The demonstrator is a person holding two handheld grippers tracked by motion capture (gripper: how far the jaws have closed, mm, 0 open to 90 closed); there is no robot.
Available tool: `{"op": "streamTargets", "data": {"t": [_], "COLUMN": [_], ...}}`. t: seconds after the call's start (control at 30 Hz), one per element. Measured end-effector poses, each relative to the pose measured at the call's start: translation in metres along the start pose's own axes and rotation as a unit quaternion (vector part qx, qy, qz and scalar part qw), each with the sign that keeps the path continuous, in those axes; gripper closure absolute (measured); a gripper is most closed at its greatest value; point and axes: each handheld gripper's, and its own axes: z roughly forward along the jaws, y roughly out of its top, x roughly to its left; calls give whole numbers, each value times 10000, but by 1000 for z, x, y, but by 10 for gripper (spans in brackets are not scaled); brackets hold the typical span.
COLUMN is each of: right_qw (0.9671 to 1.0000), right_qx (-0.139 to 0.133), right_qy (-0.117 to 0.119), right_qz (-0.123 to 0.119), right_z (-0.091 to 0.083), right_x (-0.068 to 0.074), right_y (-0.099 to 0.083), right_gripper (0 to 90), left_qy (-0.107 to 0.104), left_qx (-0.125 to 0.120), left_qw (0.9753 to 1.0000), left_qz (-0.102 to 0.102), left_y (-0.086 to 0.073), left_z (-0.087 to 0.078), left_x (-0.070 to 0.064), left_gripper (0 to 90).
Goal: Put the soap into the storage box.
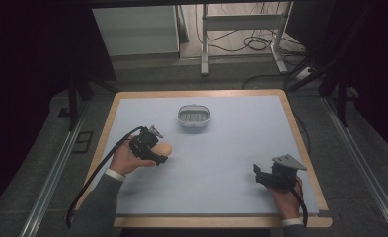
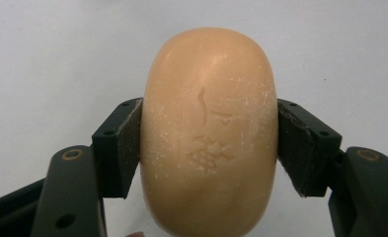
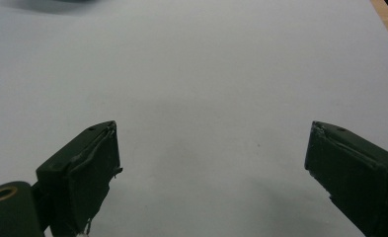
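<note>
An oval peach-coloured bar of soap (image 2: 209, 133) with a stamped mark on its face sits between the two black pads of my left gripper (image 2: 210, 143), which is shut on its sides. In the high view the soap (image 1: 163, 148) is at the left middle of the table, in my left gripper (image 1: 158, 151). My right gripper (image 1: 258, 176) rests near the front right of the table. Its jaws stand wide apart over bare mat in the right gripper view (image 3: 213, 165), with nothing between them.
A small grey-white soap dish (image 1: 194, 118) with a ribbed floor stands at the back middle of the pale blue mat (image 1: 221, 148). The wooden table edge (image 1: 305, 148) runs along the right. Beyond the table are desk legs and cables on the floor.
</note>
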Motion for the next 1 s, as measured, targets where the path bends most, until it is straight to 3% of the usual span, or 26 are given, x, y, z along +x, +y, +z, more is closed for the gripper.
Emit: {"op": "streamTargets", "data": {"t": [1.0], "right_qw": [10000], "right_qx": [14], "right_qy": [-25], "right_qz": [-69], "right_z": [0], "right_x": [2], "right_y": [0], "right_gripper": [66], "left_qy": [96], "left_qx": [-26], "left_qw": [9999], "left_qz": [90], "left_y": [27], "left_z": [-2], "left_x": [7], "left_gripper": [325]}}
